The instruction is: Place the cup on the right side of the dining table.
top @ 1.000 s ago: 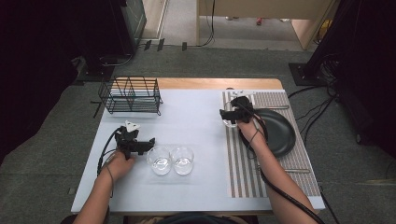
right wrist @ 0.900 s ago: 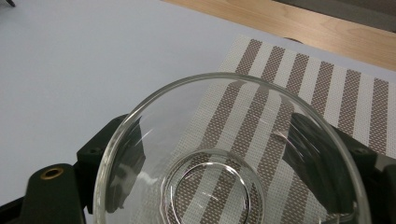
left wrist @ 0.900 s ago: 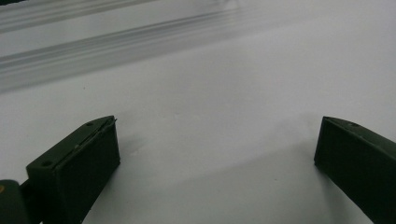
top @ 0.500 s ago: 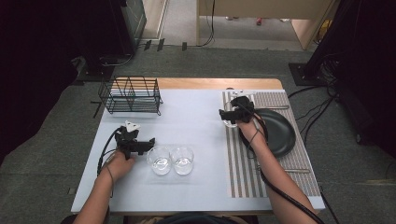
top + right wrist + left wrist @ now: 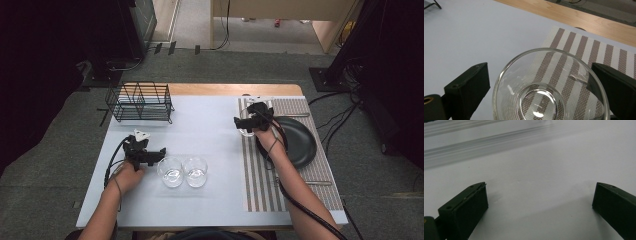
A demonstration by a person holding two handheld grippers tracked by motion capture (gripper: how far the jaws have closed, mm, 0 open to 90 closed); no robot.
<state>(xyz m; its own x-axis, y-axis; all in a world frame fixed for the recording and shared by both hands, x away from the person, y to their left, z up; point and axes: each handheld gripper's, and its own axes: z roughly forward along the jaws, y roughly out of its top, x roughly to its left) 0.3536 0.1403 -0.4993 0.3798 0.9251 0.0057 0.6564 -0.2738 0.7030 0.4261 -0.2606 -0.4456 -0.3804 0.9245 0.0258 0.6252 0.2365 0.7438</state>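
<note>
At the far left a black wire rack (image 5: 140, 101) stands on the white table (image 5: 210, 125). In front of it the left gripper (image 5: 162, 152) lies low over bare tabletop, jaws spread wide with nothing between them, just beside two empty glasses (image 5: 183, 171) standing side by side. Further right, the right gripper (image 5: 238, 123) has just been opening its jaws; they stand apart around a clear glass (image 5: 549, 92) set upright on the striped placemat's (image 5: 609, 57) left edge, left pad clear of it. A dark plate (image 5: 295, 140) lies rightmost.

Clear glass (image 5: 549, 87); brown-white striped placemat (image 5: 260, 180); black plate (image 5: 300, 140); black wire rack (image 5: 140, 102).
</note>
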